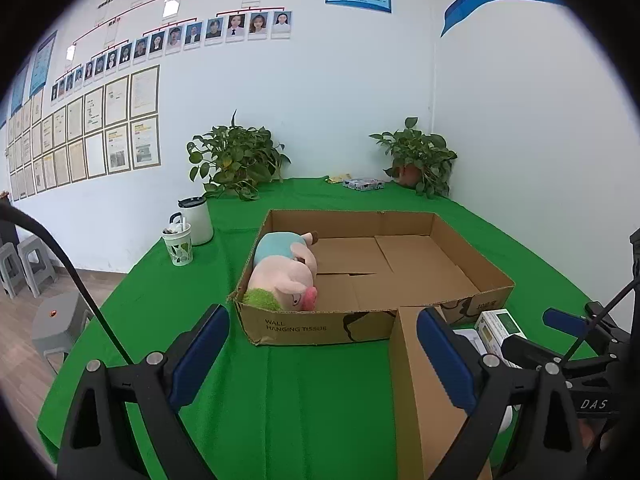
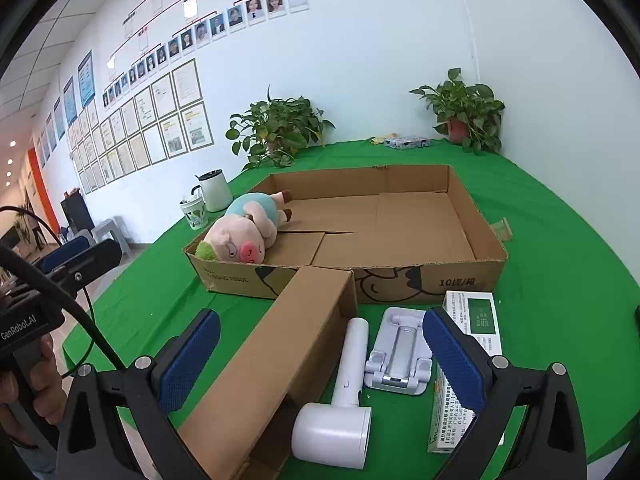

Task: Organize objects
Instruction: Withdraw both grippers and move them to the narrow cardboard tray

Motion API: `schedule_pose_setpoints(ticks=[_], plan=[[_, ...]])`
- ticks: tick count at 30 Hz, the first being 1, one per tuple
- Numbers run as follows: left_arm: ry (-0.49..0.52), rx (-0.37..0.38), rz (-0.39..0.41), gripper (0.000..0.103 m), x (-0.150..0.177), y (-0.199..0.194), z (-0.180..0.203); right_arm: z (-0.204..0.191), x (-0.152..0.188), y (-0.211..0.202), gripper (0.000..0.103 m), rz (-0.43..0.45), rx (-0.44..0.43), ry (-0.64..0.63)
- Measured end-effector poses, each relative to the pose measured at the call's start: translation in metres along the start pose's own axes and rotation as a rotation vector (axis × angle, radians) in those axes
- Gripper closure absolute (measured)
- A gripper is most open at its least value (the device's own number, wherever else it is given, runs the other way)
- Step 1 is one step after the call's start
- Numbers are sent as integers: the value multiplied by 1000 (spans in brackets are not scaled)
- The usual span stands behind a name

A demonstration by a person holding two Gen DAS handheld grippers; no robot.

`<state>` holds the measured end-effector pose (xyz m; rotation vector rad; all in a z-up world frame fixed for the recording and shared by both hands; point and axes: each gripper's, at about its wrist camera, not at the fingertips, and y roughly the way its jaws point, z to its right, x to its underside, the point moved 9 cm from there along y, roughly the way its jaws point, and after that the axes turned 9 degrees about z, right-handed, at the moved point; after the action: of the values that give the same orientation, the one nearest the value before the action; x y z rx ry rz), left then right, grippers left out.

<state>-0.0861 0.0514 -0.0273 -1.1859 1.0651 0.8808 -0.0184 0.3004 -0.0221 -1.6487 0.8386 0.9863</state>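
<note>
Inside box (image 2: 476, 220) — plush pig (image 2: 244, 232)

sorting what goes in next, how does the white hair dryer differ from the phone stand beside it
The hair dryer is rounded, a fat barrel with a long tube handle; the phone stand is flat and angular. The hair dryer is plain white; the phone stand has a grey centre strip. The hair dryer is the longer and bulkier of the two. Both lie on the green cloth, outside the big cardboard box.
</note>
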Motion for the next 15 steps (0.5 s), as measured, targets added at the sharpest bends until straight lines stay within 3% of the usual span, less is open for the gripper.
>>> schedule_pose_setpoints(ticks=[6, 11, 13, 15], plan=[[1, 14, -45, 8, 16, 7, 7, 19, 18, 8, 1, -55, 18, 53], [-27, 46, -77, 8, 25, 4, 11, 24, 24, 3, 2, -47, 32, 48], [-37, 67, -96, 8, 28, 4, 13, 26, 28, 3, 9, -52, 23, 48], [-50, 94, -115, 8, 32, 4, 17, 28, 34, 5, 36, -77, 11, 55]])
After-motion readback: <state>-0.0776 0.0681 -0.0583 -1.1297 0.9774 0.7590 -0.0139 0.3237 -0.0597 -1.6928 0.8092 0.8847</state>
